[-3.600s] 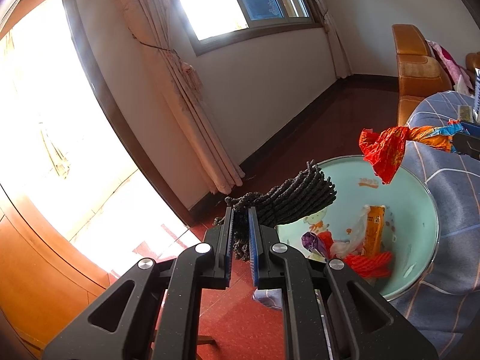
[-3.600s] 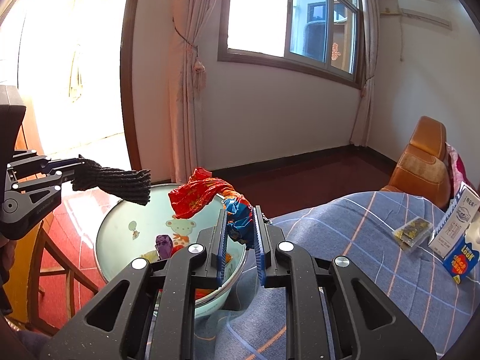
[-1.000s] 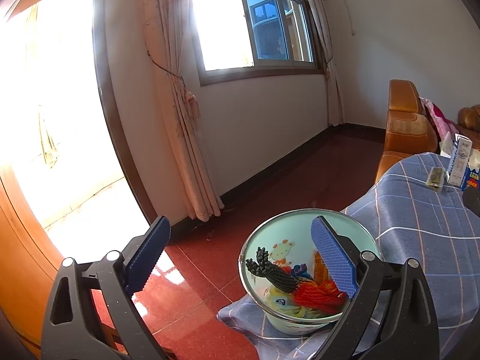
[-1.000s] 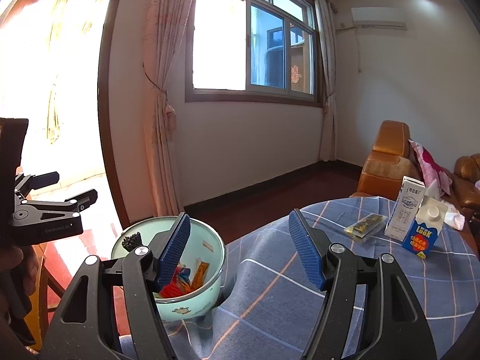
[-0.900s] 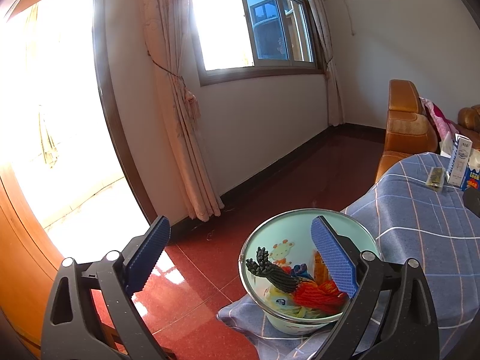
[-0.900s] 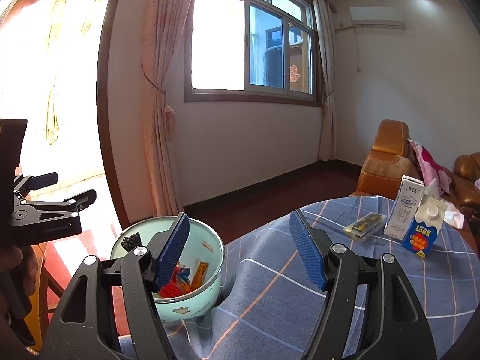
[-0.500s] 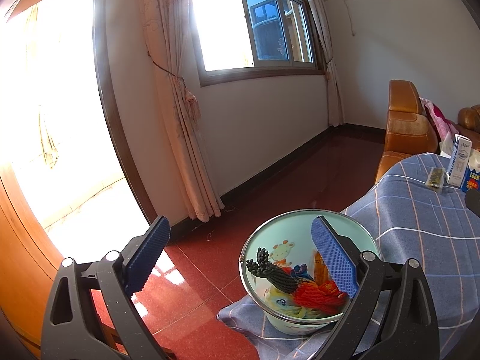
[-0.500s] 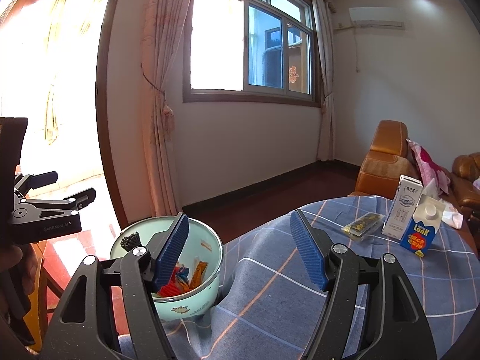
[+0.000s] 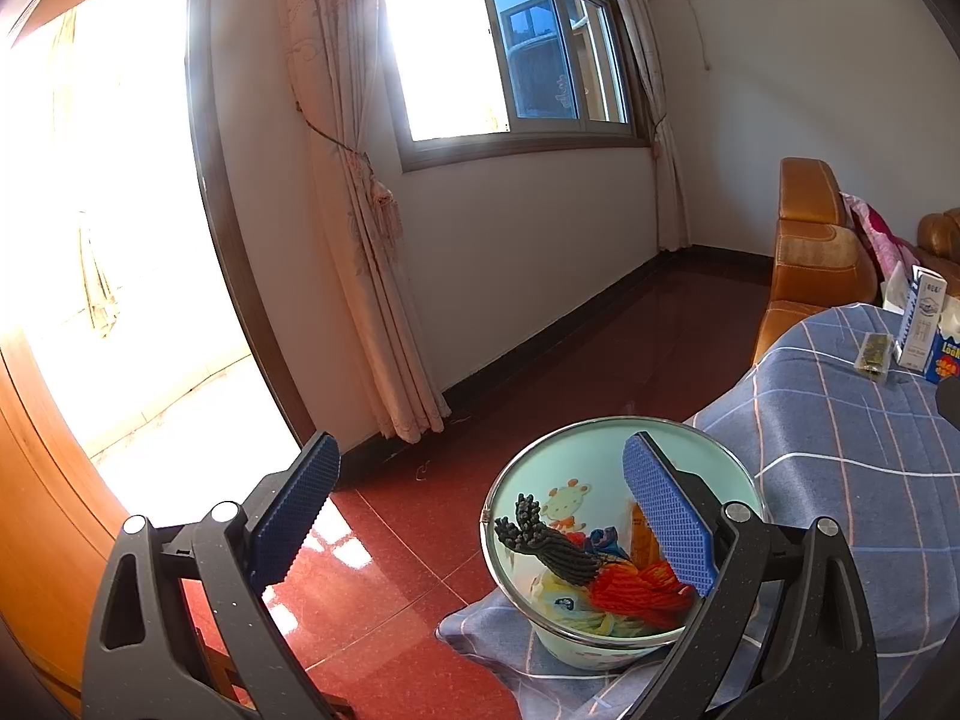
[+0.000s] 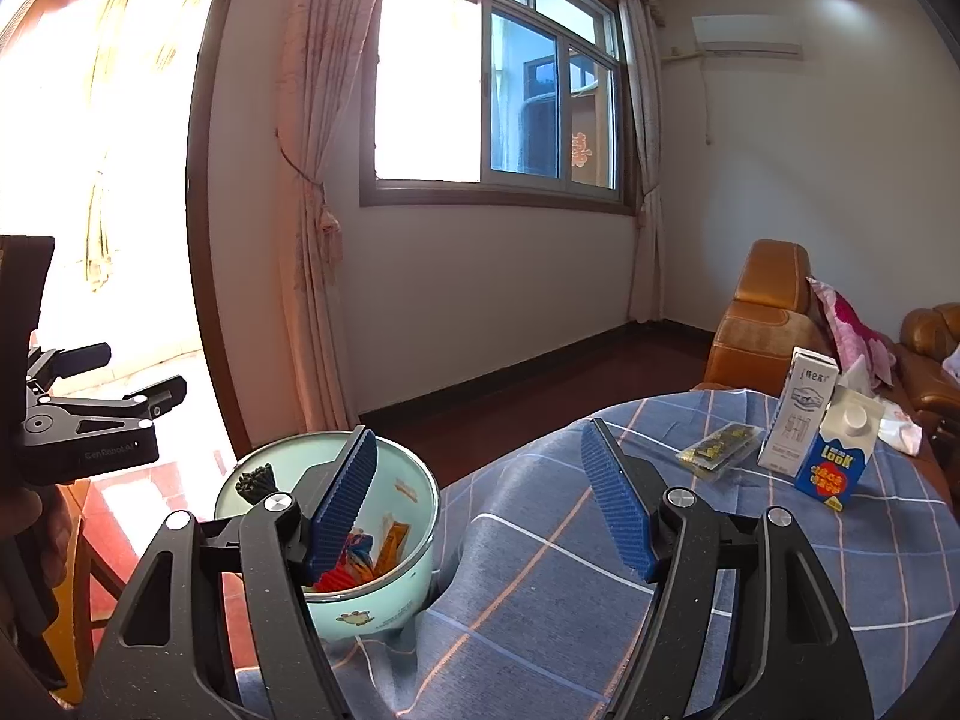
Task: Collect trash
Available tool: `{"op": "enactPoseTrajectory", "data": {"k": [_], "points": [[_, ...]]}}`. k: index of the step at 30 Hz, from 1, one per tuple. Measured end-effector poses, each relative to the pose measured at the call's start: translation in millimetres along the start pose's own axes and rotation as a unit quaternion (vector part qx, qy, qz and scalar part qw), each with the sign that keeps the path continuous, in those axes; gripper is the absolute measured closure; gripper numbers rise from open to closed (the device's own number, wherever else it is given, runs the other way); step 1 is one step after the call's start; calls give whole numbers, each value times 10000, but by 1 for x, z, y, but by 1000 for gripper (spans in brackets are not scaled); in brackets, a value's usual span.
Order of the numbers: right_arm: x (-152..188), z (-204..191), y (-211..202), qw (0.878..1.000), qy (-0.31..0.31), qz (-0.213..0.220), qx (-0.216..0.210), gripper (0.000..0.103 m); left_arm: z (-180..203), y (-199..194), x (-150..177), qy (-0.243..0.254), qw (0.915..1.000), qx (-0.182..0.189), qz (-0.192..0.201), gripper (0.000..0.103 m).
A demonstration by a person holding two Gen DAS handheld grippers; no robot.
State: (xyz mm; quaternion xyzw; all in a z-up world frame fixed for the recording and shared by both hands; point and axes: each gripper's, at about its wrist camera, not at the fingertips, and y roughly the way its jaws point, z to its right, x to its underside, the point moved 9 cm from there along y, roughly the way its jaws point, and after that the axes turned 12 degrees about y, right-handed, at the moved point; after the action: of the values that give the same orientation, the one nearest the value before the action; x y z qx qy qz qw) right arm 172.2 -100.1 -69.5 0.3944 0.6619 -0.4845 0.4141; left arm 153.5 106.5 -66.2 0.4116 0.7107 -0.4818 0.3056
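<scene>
Both the left gripper (image 9: 480, 516) and the right gripper (image 10: 480, 504) stood spread, holding nothing. Inside the mint bowl (image 9: 708, 441) lay trash – a dark ribbed strip (image 9: 549, 549), slanting up-left. Well right of the bowl stood a blue "LOOK" carton (image 10: 837, 459).

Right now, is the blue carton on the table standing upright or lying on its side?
Upright. The blue carton stands on its base on the checked tablecloth, with its white cap on the slanted top, beside the taller white carton.
</scene>
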Motion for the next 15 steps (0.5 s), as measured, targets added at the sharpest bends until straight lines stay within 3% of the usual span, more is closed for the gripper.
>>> {"op": "enactPoseTrajectory", "data": {"k": [15], "points": [[1, 5, -1, 10000, 14, 27, 51, 30, 1, 3, 1, -106, 9999, 28, -86, 9]]}}
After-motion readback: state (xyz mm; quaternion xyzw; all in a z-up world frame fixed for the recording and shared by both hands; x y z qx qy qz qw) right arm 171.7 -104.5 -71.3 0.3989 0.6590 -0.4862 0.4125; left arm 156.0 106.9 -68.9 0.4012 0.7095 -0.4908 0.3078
